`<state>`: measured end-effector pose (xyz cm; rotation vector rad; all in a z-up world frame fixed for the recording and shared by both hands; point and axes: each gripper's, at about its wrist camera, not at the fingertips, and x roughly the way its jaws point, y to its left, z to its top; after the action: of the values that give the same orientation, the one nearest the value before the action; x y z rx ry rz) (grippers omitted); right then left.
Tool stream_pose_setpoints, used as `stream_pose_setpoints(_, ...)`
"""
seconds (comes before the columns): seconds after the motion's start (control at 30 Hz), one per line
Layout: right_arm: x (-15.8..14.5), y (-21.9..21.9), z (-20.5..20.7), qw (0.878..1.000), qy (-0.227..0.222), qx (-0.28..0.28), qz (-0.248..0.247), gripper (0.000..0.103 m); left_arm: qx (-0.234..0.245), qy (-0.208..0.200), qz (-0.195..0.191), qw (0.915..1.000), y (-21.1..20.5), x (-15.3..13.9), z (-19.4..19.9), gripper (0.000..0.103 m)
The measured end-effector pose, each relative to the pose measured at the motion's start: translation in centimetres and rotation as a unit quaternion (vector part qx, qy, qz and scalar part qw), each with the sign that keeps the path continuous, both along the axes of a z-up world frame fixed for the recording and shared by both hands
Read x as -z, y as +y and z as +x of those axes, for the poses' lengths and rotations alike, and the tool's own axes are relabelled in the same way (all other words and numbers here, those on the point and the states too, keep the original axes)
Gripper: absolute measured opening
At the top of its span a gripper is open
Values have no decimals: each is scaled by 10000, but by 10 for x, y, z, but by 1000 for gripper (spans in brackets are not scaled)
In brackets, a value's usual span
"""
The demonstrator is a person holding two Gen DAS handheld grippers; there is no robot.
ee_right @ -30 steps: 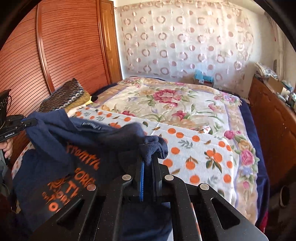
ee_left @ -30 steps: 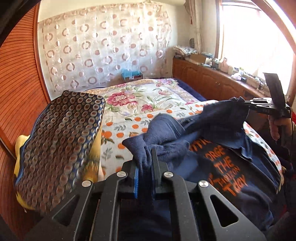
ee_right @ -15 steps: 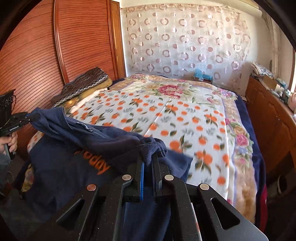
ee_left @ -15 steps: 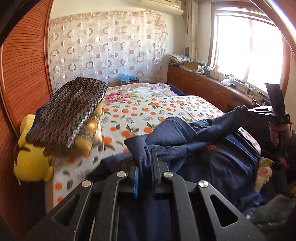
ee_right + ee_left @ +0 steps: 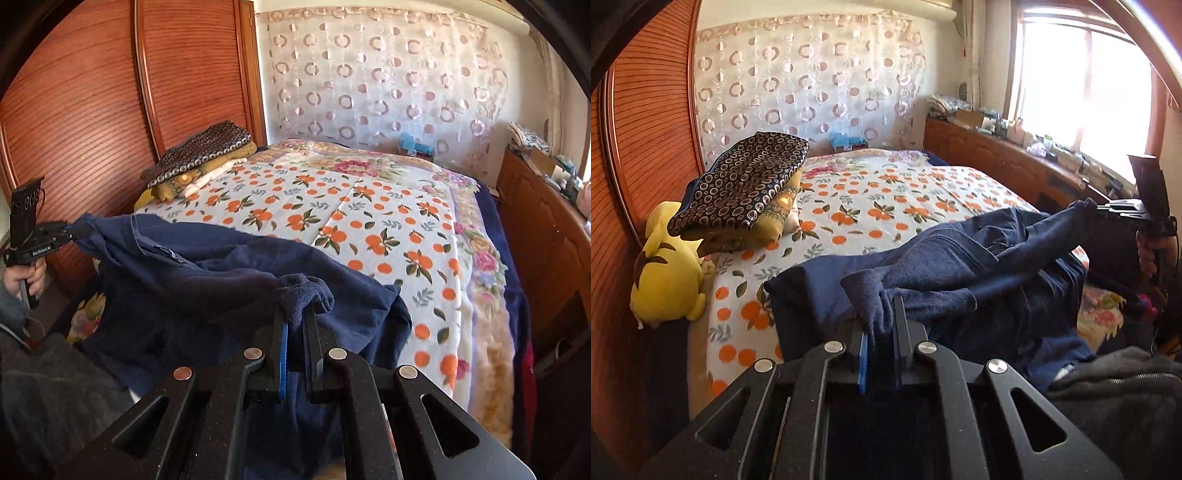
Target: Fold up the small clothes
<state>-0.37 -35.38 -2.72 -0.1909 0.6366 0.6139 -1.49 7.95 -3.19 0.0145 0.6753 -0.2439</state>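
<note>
With both tongs clenched on bunched corners of the navy shirt (image 5: 960, 266), the garment hangs stretched between them over the near edge of the bed (image 5: 886, 199), probably so it can be laid flat on the orange-print cover for folding. Left gripper (image 5: 879, 325) pinches a thick wad right at its fingertips, and right gripper (image 5: 297, 317) does the same, each seen across the cloth from the other's camera. Most of the shirt sags below and between the tongs, its lower part draping off the mattress toward the person.
</note>
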Motion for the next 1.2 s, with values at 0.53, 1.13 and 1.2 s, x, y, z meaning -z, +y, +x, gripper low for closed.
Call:
stream_pose_setpoints(0.53, 43, 1, 0, 9955, 906, 196, -177, 6, -34, 543, 11, 9985, 0, 39, -4, 11)
stream_pose_setpoints(1.13, 1, 0, -30, 9982, 309, 166, -478, 11, -665, -215, 171, 9974, 25, 8, 2, 51)
stream_pose_setpoints(1.2, -4, 2, -30, 9982, 195, 208, -533, 11, -742, -140, 133, 9971, 27, 14, 12, 51)
